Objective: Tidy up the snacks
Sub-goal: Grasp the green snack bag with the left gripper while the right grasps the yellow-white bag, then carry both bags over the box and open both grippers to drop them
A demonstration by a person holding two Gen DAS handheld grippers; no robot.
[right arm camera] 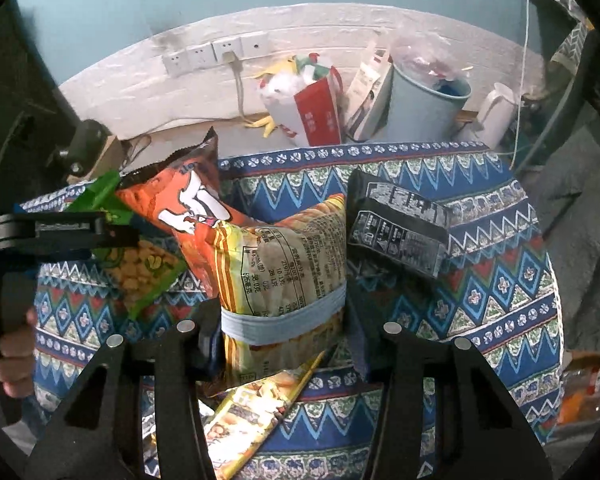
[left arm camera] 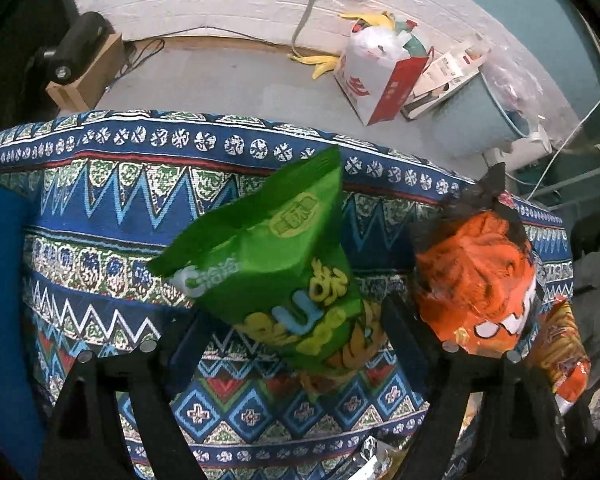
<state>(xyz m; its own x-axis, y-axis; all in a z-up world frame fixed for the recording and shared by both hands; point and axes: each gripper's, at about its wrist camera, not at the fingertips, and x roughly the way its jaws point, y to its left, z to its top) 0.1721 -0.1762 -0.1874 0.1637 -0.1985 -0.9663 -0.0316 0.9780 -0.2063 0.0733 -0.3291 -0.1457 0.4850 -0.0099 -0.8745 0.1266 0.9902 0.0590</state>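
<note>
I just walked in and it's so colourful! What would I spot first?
Probably the bright green snack bag, standing between the left gripper's open fingers on the blue patterned cloth. Next to it on the right sits an orange snack bag. In the right wrist view, the right gripper squeezes a yellow striped snack bag.

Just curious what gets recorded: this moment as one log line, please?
left gripper: open around green snack bag | right gripper: shut on yellow snack bag
</note>
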